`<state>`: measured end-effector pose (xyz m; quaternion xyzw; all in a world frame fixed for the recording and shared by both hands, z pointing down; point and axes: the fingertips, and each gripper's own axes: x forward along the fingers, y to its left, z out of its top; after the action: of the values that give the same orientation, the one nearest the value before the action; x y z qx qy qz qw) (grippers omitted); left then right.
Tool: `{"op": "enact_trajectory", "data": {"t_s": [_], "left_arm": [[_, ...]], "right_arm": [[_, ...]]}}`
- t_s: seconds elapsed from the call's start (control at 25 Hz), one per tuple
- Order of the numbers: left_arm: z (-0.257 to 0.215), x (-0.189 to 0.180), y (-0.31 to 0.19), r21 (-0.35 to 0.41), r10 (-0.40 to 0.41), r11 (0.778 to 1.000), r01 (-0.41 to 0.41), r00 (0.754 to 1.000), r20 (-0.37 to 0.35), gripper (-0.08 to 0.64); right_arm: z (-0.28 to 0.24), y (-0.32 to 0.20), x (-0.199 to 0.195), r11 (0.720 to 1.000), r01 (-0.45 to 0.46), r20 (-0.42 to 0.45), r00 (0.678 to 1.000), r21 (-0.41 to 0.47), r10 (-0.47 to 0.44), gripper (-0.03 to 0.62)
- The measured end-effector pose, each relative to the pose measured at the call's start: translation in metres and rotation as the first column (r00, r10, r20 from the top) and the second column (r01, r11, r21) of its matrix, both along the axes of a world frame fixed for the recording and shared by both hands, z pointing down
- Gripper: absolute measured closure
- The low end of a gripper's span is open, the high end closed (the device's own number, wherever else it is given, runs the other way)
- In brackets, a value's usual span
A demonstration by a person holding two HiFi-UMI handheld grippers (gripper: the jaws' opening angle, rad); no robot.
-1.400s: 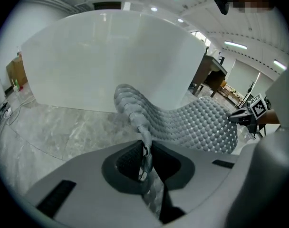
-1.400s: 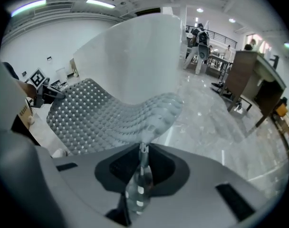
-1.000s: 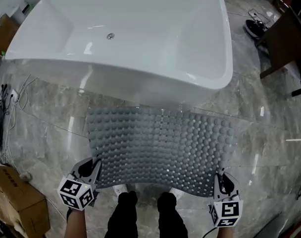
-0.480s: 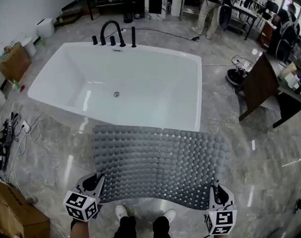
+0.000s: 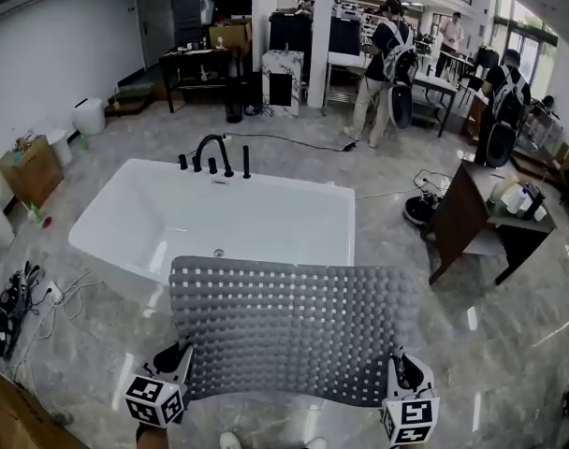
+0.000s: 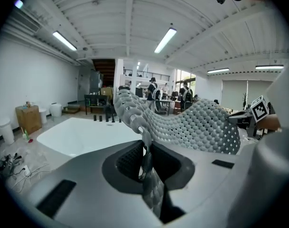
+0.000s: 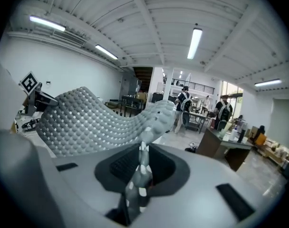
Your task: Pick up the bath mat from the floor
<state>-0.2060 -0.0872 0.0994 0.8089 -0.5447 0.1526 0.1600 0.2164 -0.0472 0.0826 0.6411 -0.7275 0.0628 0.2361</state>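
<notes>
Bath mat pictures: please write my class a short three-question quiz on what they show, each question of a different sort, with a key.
1. True or false: the bath mat is rolled up tight.
2. What do the left gripper and the right gripper hold? A: the mat's near corners. B: a towel. C: nothing.
3. Fill in: beyond the mat stands a white ____.
Key: 1 false, it hangs spread between the grippers. 2 A. 3 bathtub.

One bath mat; one bathtub; two grippers; three people.
</notes>
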Motion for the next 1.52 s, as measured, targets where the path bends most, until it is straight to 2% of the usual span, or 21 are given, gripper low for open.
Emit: {"op": "enact_trajectory", "data": {"t_s": [0.28, 0.56, 0.92, 1.52], "left_arm": [[-0.100, 0.004, -0.010, 0.144, -0.004, 0.990, 0.006, 1.000, -0.017, 0.509], [-0.155, 0.005, -0.003, 0.252, 0.006, 0.968, 0.001, 1.000, -0.028, 0.509], [-0.165, 0.002, 0.008, 0.281, 0.014, 0.960, -0.001, 0.999, -0.044, 0.509], [-0.165, -0.003, 0.014, 0.285, 0.022, 0.959, -0.014, 0.999, -0.026, 0.509]], "right_arm": [[-0.093, -0.005, 0.004, 0.992, -0.035, 0.028, 0.999, 0.120, 0.032, 0.520], [-0.140, 0.011, 0.011, 0.974, -0.078, 0.054, 0.996, 0.212, 0.068, 0.520], [-0.146, 0.024, 0.007, 0.967, -0.098, 0.074, 0.994, 0.234, 0.082, 0.520], [-0.146, 0.030, -0.002, 0.968, -0.088, 0.040, 0.996, 0.234, 0.081, 0.522]]}}
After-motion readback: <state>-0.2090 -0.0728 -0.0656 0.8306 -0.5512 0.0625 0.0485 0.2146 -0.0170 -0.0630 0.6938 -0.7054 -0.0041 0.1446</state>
